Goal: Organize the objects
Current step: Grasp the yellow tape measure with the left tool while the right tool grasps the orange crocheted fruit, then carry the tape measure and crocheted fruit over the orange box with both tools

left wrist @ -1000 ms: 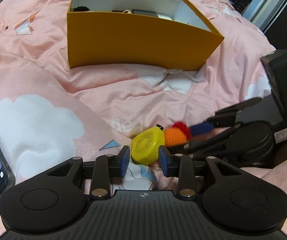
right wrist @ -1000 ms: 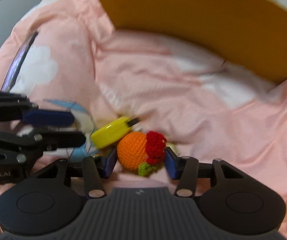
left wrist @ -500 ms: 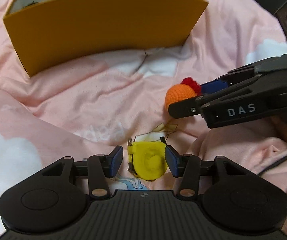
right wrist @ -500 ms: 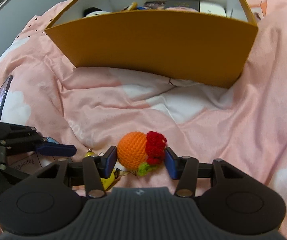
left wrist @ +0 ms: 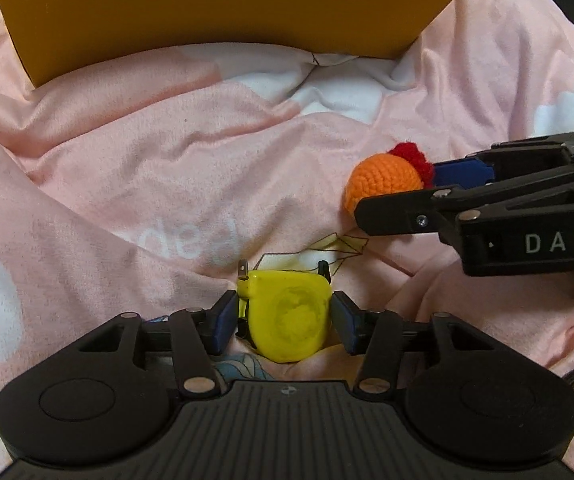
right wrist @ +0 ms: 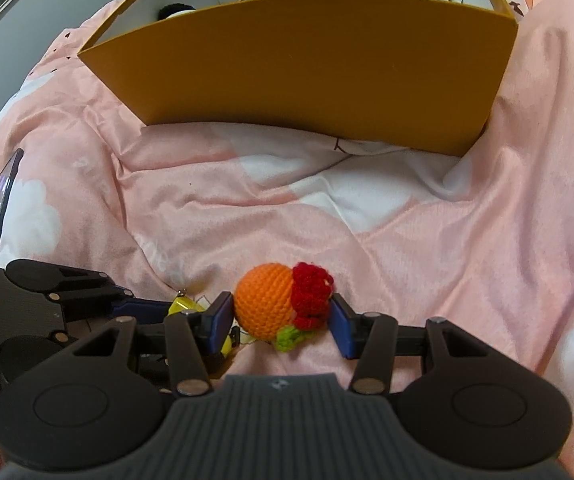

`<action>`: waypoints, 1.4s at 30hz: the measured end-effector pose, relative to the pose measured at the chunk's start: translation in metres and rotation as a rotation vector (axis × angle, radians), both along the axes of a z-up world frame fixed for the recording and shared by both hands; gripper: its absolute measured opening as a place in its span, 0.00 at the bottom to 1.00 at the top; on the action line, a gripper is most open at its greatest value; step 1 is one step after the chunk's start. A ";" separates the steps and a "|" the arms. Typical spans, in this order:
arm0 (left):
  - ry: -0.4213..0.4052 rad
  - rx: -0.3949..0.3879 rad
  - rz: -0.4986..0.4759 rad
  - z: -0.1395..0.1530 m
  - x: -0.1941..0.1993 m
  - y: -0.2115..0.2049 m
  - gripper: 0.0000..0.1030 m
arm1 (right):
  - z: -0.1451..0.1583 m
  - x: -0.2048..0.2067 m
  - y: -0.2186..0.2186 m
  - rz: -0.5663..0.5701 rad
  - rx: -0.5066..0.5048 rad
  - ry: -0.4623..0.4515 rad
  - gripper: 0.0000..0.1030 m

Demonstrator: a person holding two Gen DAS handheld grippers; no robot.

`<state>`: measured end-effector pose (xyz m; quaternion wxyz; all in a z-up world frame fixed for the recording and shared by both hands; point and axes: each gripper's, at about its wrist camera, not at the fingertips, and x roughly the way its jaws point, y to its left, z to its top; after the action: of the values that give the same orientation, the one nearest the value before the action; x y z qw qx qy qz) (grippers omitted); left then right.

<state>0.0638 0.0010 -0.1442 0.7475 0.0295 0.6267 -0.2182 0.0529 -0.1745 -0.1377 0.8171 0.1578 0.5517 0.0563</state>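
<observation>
The yellow charm, a smooth, glossy lump with a flat top edge and small metal tabs, lay on the soft pink bedcover between the blue pads of the left gripper; its jaws stood spread, the pads close beside the charm without clearly pressing it. To its right, the crocheted orange ball, knobbly yarn with a red ruffle and green tuft, sat pinched between the right gripper pads. Beyond both rose the matte orange cardboard box, white inside and holding several small items. The cover was wrinkled, printed with white clouds.
</observation>
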 end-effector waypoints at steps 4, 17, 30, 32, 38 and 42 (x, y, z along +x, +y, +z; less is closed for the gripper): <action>-0.037 -0.038 0.038 0.010 -0.007 0.010 0.30 | 0.001 0.000 -0.001 -0.003 0.003 0.001 0.52; -0.198 -0.218 0.225 0.054 -0.010 0.044 0.23 | 0.018 0.001 -0.003 0.002 -0.025 -0.073 0.51; -0.364 -0.331 0.319 0.126 0.016 0.063 0.23 | 0.094 0.010 0.000 0.115 -0.096 -0.331 0.51; -0.381 -0.347 0.299 0.142 0.023 0.064 0.23 | 0.109 0.016 0.000 0.138 -0.106 -0.374 0.51; -0.436 -0.321 0.237 0.181 0.067 0.066 0.23 | 0.146 0.051 -0.007 0.169 -0.121 -0.465 0.51; -0.456 -0.269 0.220 0.191 0.107 0.065 0.23 | 0.151 0.086 -0.013 0.155 -0.136 -0.475 0.51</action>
<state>0.1703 0.0659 0.0472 0.8855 -0.0901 0.4073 -0.2048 0.1389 -0.1876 0.0133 0.9257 0.0422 0.3573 0.1171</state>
